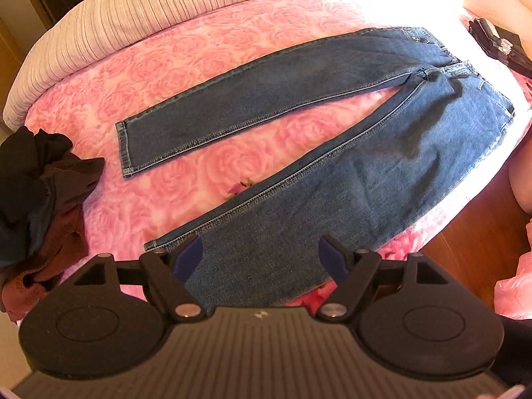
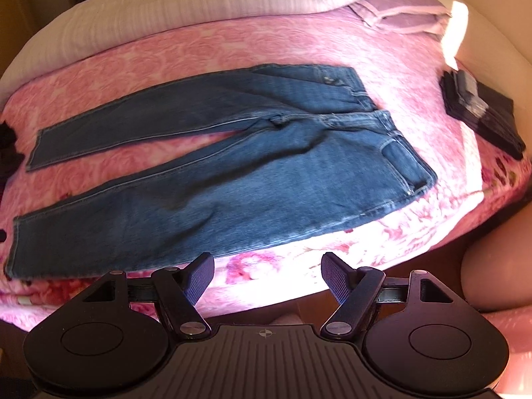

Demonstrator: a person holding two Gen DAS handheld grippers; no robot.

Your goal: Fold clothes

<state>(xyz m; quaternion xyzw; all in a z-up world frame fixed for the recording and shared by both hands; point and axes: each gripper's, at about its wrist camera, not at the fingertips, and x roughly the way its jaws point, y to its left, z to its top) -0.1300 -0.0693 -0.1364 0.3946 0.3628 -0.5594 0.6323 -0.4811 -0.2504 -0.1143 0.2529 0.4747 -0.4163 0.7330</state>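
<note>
Bed: pink rose-patterned blanket [image 1: 206,66] covers it, with a striped white quilt [image 1: 133,10] bunched along the far side.

Left view, jeans: blue jeans [image 1: 382,153] lie flat on the blanket, long axis running left to right, waist at the right, cuffs at the left. The legs spread in a V; the far leg ends mid-bed, the near cuff lies under the claw.

Left view, claw: left gripper [image 1: 261,254] hovers over the near cuff, fingers apart, nothing between them.

Left view, edges: dark clothes [image 1: 40,193] are heaped at the left edge; a black folded stack [image 1: 498,46] sits beyond the waist. Bare blanket shows between the legs.

Right view, jeans: jeans [image 2: 266,179] keep the same lie, waist right, cuffs left, denim faded along the near hip.

Right view, claw: right gripper [image 2: 267,276] hangs over the near bed edge just off the near leg, fingers apart and empty.

Right view, edges: the stack [image 2: 482,113] lies well apart from the waist; a folded pink cloth [image 2: 399,13] rests by the quilt.
</note>
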